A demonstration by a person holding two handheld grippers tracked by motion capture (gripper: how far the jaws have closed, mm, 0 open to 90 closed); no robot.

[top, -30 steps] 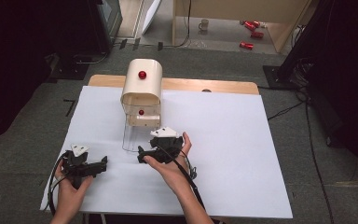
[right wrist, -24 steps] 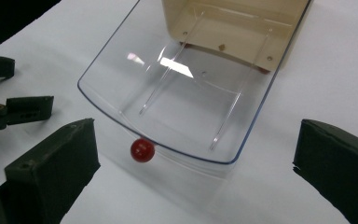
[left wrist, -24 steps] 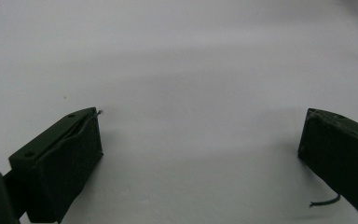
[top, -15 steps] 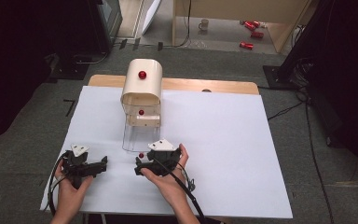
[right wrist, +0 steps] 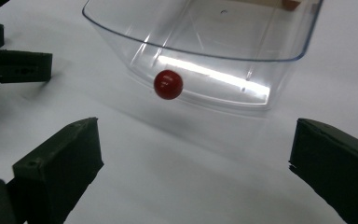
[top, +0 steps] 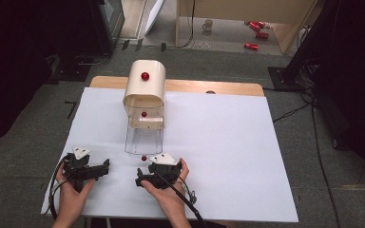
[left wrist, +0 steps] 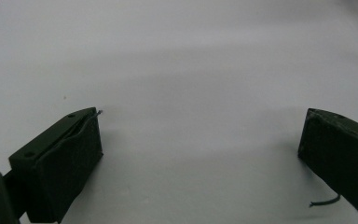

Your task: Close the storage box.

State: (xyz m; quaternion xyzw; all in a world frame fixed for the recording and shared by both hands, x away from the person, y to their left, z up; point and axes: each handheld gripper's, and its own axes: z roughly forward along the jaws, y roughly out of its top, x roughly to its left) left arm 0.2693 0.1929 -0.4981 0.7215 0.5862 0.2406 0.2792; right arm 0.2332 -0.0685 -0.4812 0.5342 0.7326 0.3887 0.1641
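White table (top: 228, 142), seen from the high view: cream cabinet (top: 145, 92) with rounded top at the far middle, red knob on top and another on its front. Clear drawer (top: 143, 140), pulled fully out toward the person, lying open on the table in front of the cabinet; red knob (top: 144, 157) on its near wall, facing the right gripper. Right gripper (top: 140, 180), near edge, middle: jaws spread wide, holding nothing, just short of the knob; the right gripper view shows the knob (right wrist: 168, 84) between and beyond the jaws, apart from both. Left gripper (top: 105, 167), near left: jaws spread wide over bare table (left wrist: 191, 70), holding nothing, well left of the drawer.
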